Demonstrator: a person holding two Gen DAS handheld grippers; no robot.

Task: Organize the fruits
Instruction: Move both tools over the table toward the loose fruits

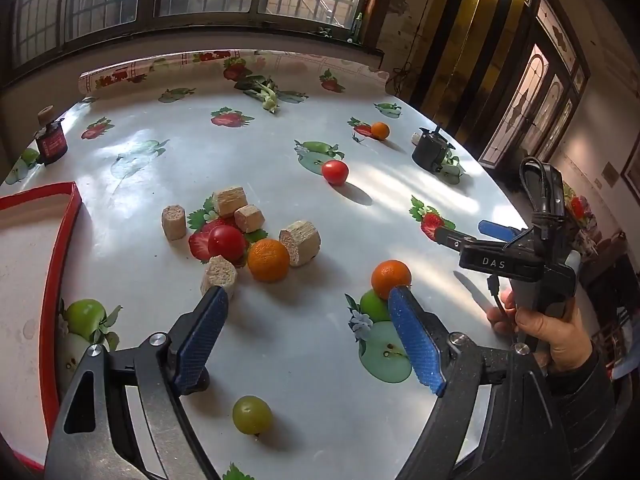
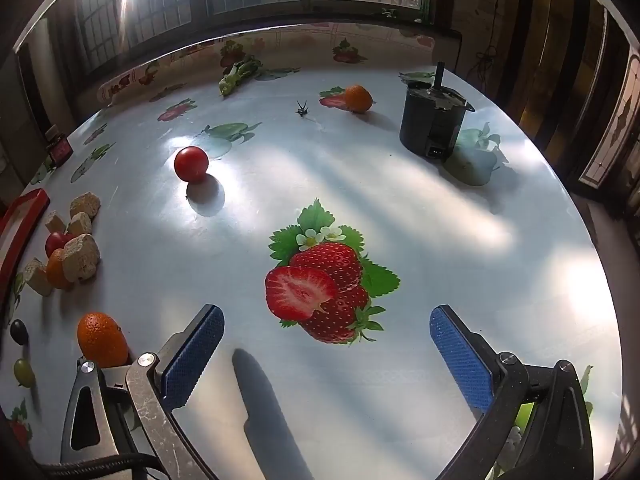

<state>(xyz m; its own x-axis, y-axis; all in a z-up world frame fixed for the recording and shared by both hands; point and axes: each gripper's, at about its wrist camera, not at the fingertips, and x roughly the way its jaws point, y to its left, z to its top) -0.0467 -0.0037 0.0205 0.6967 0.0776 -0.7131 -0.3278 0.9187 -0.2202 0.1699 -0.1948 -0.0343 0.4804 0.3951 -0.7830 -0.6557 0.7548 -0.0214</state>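
Note:
My left gripper [image 1: 308, 294] hangs open and empty over the table. One orange [image 1: 391, 279] sits just behind its right pad. A second orange [image 1: 268, 260] and a red tomato [image 1: 226, 242] lie among several beige blocks [image 1: 299, 237] ahead of it. A green grape [image 1: 252, 415] lies below the fingers. Farther off are another tomato [image 1: 335, 172] and a small orange [image 1: 380, 130]. My right gripper [image 2: 326, 312] stands wide open and empty above a printed strawberry, with the tomato [image 2: 191, 164] ahead to its left and an orange [image 2: 102, 338] beside its left finger.
A red-rimmed tray [image 1: 60, 240] lies at the left edge. A black cylindrical device [image 2: 434, 124] stands at the far right, a green vegetable [image 2: 236, 74] at the back, and a small dark bottle [image 1: 50, 142] at the far left. A dark grape [image 2: 19, 331] lies at the left. A hand [image 1: 548, 328] holds the right gripper.

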